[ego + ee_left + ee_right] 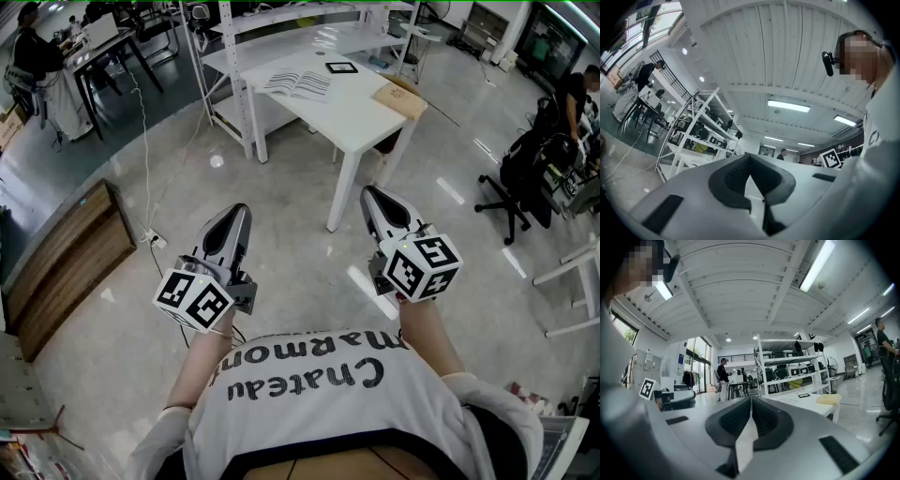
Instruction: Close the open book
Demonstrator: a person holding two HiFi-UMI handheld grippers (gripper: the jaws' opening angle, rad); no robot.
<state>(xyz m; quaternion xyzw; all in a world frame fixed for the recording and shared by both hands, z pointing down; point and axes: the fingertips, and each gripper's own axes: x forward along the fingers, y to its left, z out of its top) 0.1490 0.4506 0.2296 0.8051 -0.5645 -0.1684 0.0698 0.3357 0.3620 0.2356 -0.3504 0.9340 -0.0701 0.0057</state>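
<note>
Glossy grey floor [281, 216], white table [361, 117]

A table [361, 127] stands in the far middle of the floor, with a shelf rack [246, 70] just behind it and to its left. On the table the open book [298, 84] lies toward the far left end, a small flat device [341, 67] just beyond it, and a flat parcel [401, 98] at the right edge. Near, side by side and well short of the table, are the left gripper [240, 212] and the right gripper [369, 193] — the table between and beyond them. A wooden cabinet [66, 262] sits at the left, a socket strip [153, 241] on the floor just right of it; an office chair [518, 183] stands at the right.
</note>
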